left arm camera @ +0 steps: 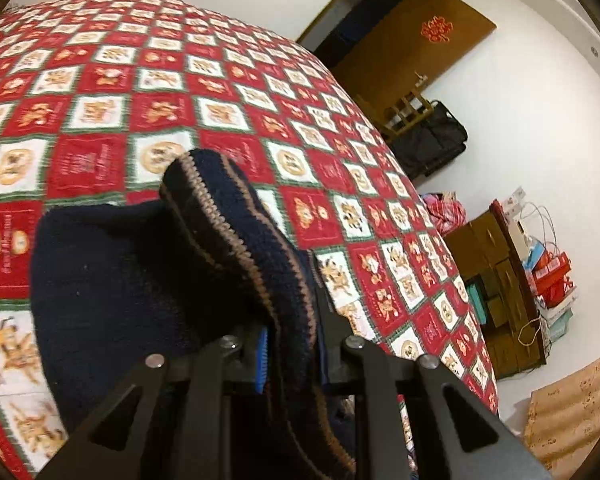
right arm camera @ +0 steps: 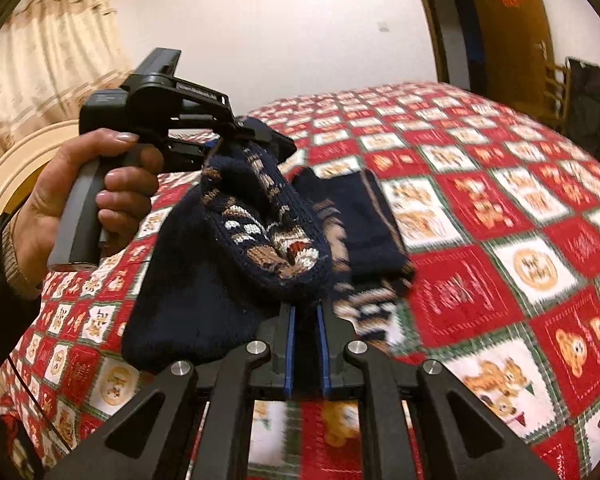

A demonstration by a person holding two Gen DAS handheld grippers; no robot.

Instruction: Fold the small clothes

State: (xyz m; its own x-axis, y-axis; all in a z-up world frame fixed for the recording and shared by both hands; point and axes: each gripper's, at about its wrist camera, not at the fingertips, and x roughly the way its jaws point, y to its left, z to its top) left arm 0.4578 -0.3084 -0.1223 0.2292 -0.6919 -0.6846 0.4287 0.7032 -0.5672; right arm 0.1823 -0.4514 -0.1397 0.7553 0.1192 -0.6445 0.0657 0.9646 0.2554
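A small navy knitted sweater (left arm camera: 148, 280) with tan stripes hangs in the air above the bed. My left gripper (left arm camera: 292, 344) is shut on its striped edge; the knit fills the space between the fingers and hides the tips. In the right wrist view the left gripper (right arm camera: 244, 136) is up at the left, held by a hand, with the sweater (right arm camera: 260, 232) hanging from it. My right gripper (right arm camera: 306, 312) is shut on the sweater's lower edge, blue pads close together with knit between them. A patterned panel faces the camera.
The bed has a red, white and green patchwork quilt (left arm camera: 180, 92) (right arm camera: 500, 216). A brown door (left arm camera: 412, 44), a black bag (left arm camera: 432, 140) and a cluttered wooden dresser (left arm camera: 496, 280) stand beyond the bed's right side. Curtains (right arm camera: 48, 48) hang at the left.
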